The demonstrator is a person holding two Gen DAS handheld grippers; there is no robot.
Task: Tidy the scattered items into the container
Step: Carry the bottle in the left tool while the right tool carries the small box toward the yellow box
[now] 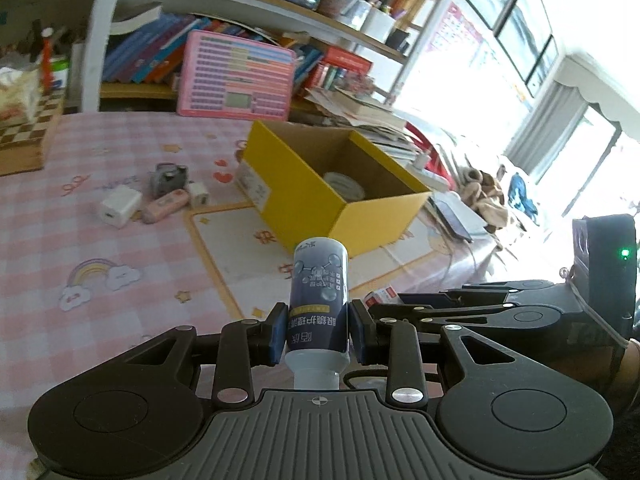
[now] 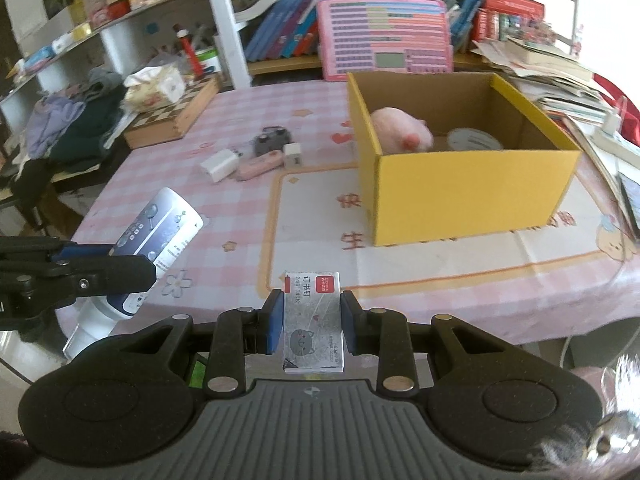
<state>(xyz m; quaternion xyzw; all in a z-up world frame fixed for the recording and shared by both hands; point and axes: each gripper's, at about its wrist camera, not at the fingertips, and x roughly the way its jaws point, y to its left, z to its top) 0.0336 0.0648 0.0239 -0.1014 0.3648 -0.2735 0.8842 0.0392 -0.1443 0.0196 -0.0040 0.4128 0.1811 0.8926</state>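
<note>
Both loads face the yellow box (image 2: 464, 196) ahead — the right hand-held gripper (image 2: 312, 322), clamping a staple box (image 2: 313, 320), sits nearer than the left hand-held gripper (image 1: 319, 330), gripping a bottle (image 1: 319, 300) lengthwise.

Daylight floods both views, coming from the windows (image 1: 516, 12) on the right of the left wrist view, where the panes and the curtain (image 1: 560, 120) are blown out to near white. That glare washes over the far right corner of the worktop (image 1: 80, 240). Elsewhere the light is soft and even, with only faint shadows inside the yellow box (image 2: 464, 192). Fisheye bending curves the shelves (image 2: 224, 20) and darkens the corners of each frame. The pink plush toy (image 2: 400, 128) in the box is smeared by blur; distant books are soft
</note>
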